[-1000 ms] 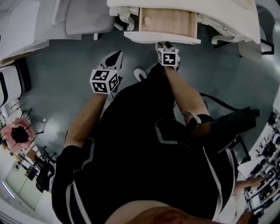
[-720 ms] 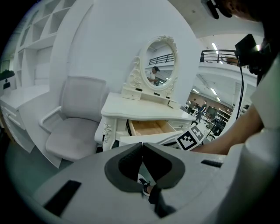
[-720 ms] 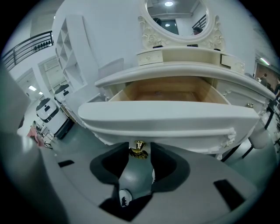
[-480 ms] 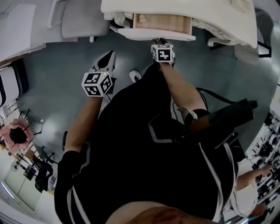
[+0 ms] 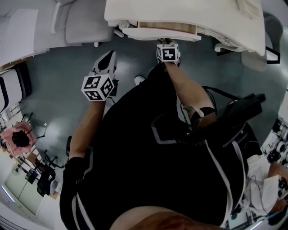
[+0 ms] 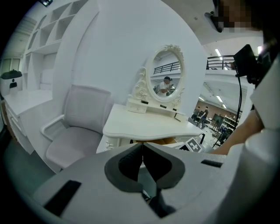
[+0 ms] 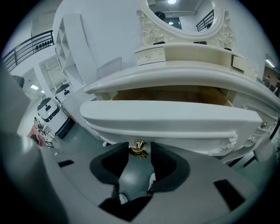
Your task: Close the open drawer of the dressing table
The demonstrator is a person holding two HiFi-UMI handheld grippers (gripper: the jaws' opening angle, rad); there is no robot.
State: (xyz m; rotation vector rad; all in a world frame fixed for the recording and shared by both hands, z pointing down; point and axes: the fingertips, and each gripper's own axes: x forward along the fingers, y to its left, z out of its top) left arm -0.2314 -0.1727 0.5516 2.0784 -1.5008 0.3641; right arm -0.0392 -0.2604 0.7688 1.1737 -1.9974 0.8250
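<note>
The white dressing table (image 5: 189, 11) runs along the top of the head view. Its drawer (image 5: 166, 36) stands out only a little, with a thin strip of wooden inside (image 5: 166, 26) showing. My right gripper (image 5: 167, 43) is at the drawer front (image 7: 175, 118). Its jaws are open, and the gold knob (image 7: 138, 148) sits between the tips with a small gap on each side. My left gripper (image 5: 108, 56) hangs in the air left of the table with its jaws shut and empty. In the left gripper view, the left gripper (image 6: 142, 146) points toward the table (image 6: 148, 124).
A pale padded chair (image 5: 85, 27) stands left of the table, and another white seat (image 5: 256, 51) is at its right end. An oval mirror (image 6: 166, 83) stands on the tabletop. My white shoe (image 5: 140, 80) is on the grey floor. Benches with equipment stand at the right edge.
The drawer has slid far into the table, so much less of its wooden inside shows. My right gripper moved with it toward the table. The left gripper drifted left and rose.
</note>
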